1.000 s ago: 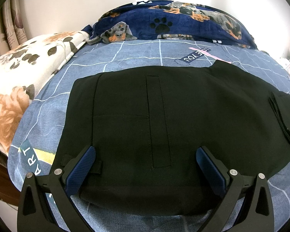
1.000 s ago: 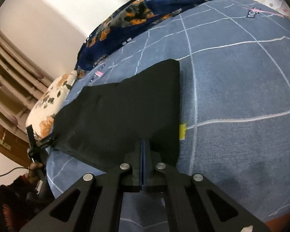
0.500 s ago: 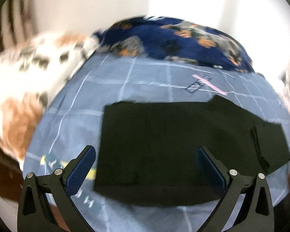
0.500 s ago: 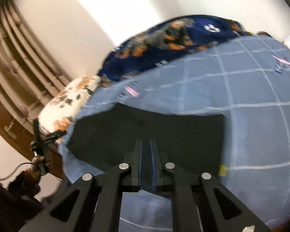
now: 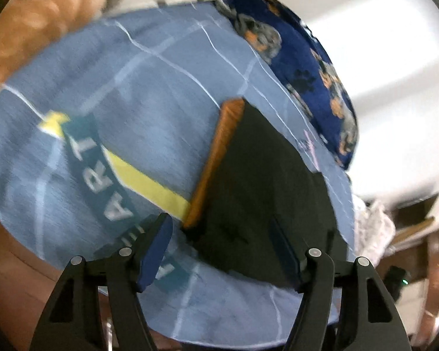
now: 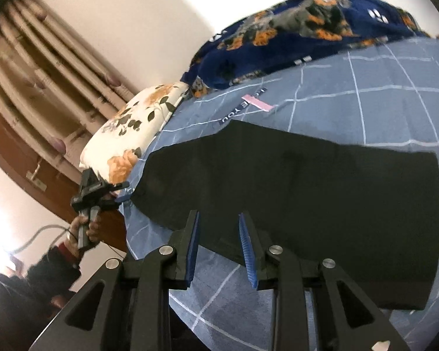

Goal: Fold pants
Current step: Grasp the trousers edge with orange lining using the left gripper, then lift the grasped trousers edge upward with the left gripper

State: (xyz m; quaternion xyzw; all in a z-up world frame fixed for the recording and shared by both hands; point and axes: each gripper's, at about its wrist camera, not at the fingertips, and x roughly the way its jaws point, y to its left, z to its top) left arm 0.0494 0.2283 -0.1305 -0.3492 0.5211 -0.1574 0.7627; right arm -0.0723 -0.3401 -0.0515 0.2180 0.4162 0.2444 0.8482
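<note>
The black pants (image 6: pixel 322 193) lie folded flat on the blue checked bedsheet (image 6: pixel 395 87). In the left wrist view the pants (image 5: pixel 263 193) run away to the right, and their near edge looks orange in the blur. My left gripper (image 5: pixel 219 248) is open and empty, held above the pants' near end and tilted. It also shows in the right wrist view (image 6: pixel 102 193), off the bed's left edge. My right gripper (image 6: pixel 219 245) is open and empty, just short of the pants' near edge.
A floral pillow (image 6: pixel 137 117) lies at the left of the bed. A navy dog-print blanket (image 6: pixel 292 35) lies along the far side by the white wall. Curtains (image 6: pixel 44 73) hang at left. Wooden furniture (image 5: pixel 415 222) stands beyond the bed's right end.
My right gripper opened and let go of the pants, then drew back. My left gripper pulled away from the pants and swung to the left, tilting. The pants stayed flat.
</note>
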